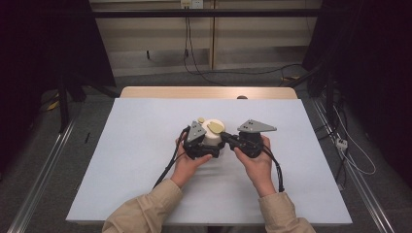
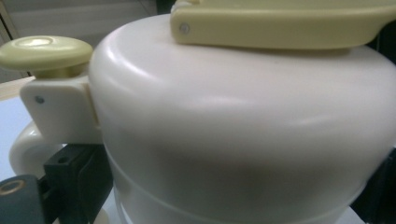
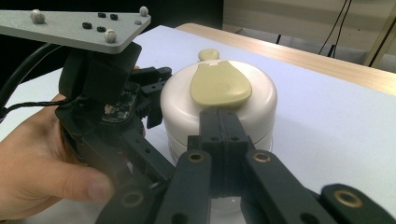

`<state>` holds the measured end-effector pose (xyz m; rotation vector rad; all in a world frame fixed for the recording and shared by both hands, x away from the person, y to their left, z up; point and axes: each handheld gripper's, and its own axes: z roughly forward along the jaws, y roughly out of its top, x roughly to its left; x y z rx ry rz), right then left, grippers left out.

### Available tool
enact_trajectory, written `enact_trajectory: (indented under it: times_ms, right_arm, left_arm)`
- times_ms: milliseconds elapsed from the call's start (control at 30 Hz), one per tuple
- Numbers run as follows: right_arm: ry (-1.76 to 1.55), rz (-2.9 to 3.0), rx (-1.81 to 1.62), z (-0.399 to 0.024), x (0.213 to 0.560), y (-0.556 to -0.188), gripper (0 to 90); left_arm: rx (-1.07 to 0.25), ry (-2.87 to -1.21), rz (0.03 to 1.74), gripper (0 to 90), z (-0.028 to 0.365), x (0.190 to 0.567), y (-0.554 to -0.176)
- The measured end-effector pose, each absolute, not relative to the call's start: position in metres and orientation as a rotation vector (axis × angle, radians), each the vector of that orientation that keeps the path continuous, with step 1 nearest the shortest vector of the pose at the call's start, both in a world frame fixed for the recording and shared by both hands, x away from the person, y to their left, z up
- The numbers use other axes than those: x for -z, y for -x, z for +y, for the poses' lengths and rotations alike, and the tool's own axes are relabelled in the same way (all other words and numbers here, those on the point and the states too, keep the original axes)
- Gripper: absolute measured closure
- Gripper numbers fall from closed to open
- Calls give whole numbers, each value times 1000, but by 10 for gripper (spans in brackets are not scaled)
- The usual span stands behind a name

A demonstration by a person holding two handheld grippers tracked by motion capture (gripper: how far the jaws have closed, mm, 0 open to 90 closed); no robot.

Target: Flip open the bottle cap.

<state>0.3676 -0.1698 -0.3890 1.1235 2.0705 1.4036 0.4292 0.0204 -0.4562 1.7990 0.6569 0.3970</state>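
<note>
High view: the cream pot (image 1: 212,137) sits mid-table (image 1: 145,145), squeezed between the left gripper (image 1: 203,148) and the right gripper (image 1: 232,140).

Left gripper view: the pot (image 2: 243,135) is right up against the camera, with one black jaw low beside its handle (image 2: 28,149), so I'd say it's gripping the body. Best to keep that hold steady so the pot can't spin.

Right gripper view: jaws closed on nothing, tips (image 3: 219,122) just at the edge of the yellowish lid lever (image 3: 219,84). I'd press it squarely, not from the side, or it may slip off.

No brand or writing readable anywhere.
</note>
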Motion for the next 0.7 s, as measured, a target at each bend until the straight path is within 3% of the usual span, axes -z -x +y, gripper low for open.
enact_trajectory:
  times_ms: [700]
  right_arm:
    - [-1108,2072,-1372,-169,385,-370,900]
  left_arm:
    - [-397,-1799,661,50,20,456,-429]
